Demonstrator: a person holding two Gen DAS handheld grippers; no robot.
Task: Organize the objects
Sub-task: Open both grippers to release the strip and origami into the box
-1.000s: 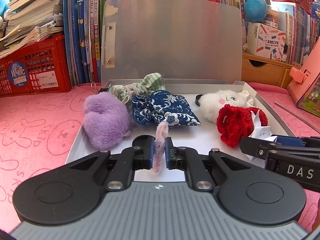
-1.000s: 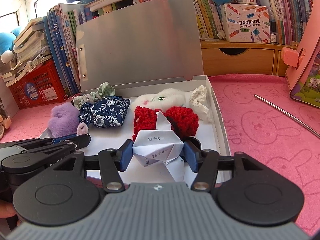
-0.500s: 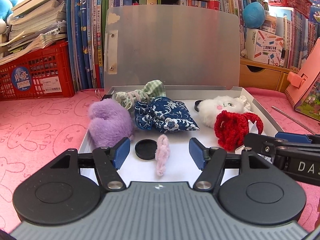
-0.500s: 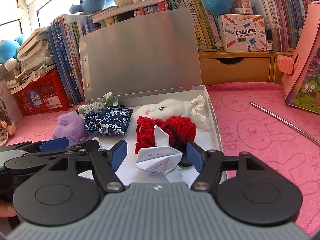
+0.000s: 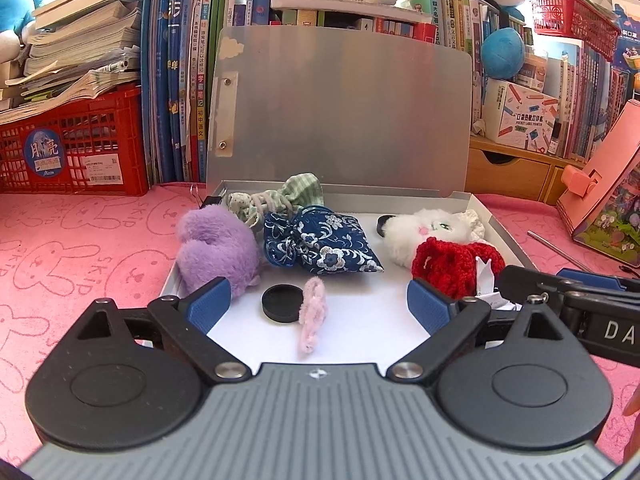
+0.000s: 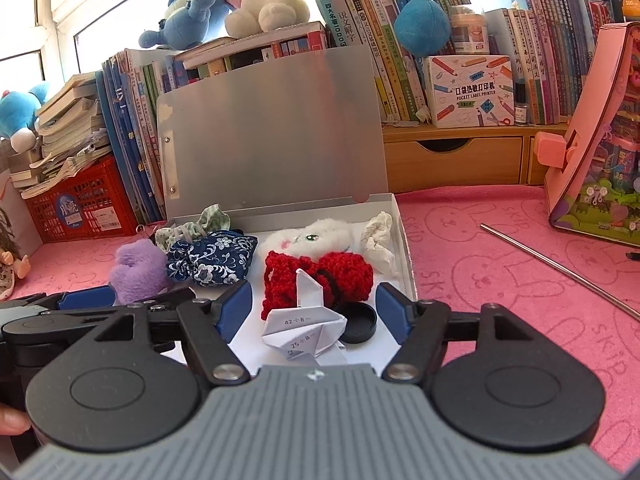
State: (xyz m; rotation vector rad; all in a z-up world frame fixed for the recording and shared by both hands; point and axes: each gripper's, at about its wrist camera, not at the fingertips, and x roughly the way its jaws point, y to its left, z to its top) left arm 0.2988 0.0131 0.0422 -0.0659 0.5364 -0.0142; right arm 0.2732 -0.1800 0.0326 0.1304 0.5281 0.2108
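A flat white box [image 5: 504, 236] [image 6: 406, 248] lies open on the pink mat, its grey lid [image 5: 340, 112] standing up behind. Inside lie a purple plush [image 5: 216, 248], a blue floral pouch [image 5: 320, 246], a white plush [image 5: 428, 228], a red crochet piece [image 5: 448, 260] [image 6: 320, 276] and a black cap [image 5: 282, 302]. My left gripper [image 5: 318, 300] is opening wide; the pink fuzzy twist [image 5: 311, 314] lies loose on the box floor between its jaws. My right gripper [image 6: 314, 306] stands open; the folded paper [image 6: 304, 332] rests free between its blue pads [image 6: 236, 308], beside another black cap [image 6: 358, 322].
A red crate [image 5: 72, 148] with stacked books sits at the back left. Upright books and plush toys fill the shelf behind. A wooden drawer unit [image 6: 452, 158] and a pink toy box [image 6: 596, 148] stand to the right. A metal rod [image 6: 560, 270] lies on the mat.
Both grippers have let go. The left jaws spread wide off the pink twist, which now lies in the box. The right jaws opened off the folded paper and drew back and up slightly.
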